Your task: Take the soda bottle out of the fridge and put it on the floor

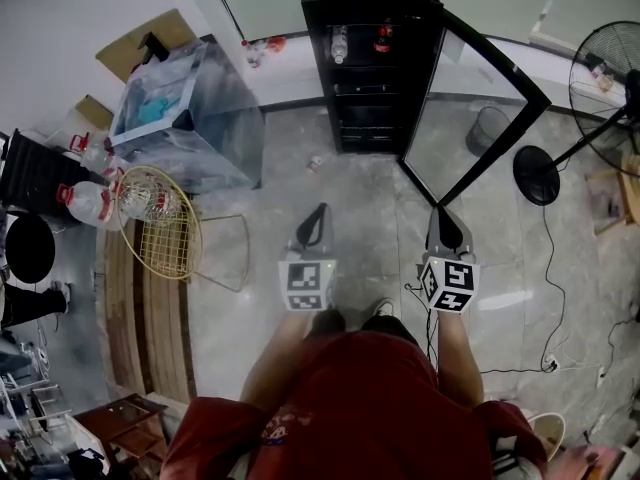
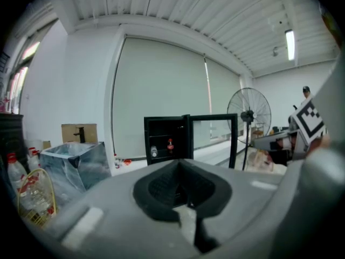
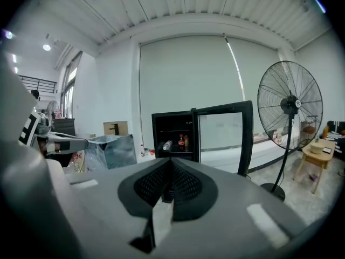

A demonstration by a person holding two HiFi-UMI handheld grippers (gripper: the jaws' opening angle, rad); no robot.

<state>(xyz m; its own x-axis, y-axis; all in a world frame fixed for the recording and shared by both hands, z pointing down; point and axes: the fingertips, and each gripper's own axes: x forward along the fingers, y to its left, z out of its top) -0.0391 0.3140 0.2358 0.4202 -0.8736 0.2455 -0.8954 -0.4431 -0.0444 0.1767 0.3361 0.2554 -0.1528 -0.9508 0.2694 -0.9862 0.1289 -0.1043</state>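
Observation:
The black fridge (image 1: 372,63) stands at the far end of the floor, its glass door (image 1: 480,108) swung open to the right. On its top shelf the dark soda bottle (image 1: 382,38) with a red cap stands upright beside a clear bottle (image 1: 340,44) lying down. Both show in the left gripper view, the soda bottle (image 2: 170,145) small and far off, and in the right gripper view, the soda bottle (image 3: 181,142) next to the clear bottle (image 3: 167,145). My left gripper (image 1: 318,213) and right gripper (image 1: 444,218) point at the fridge from well short of it. Both are shut and hold nothing.
A plastic-wrapped box (image 1: 185,118) and a gold wire chair (image 1: 160,223) stand at the left, with large water jugs (image 1: 85,203) beside them. A standing fan (image 1: 610,68) with its round base (image 1: 537,175) and a trailing cable is at the right. A small bin (image 1: 487,128) sits behind the door.

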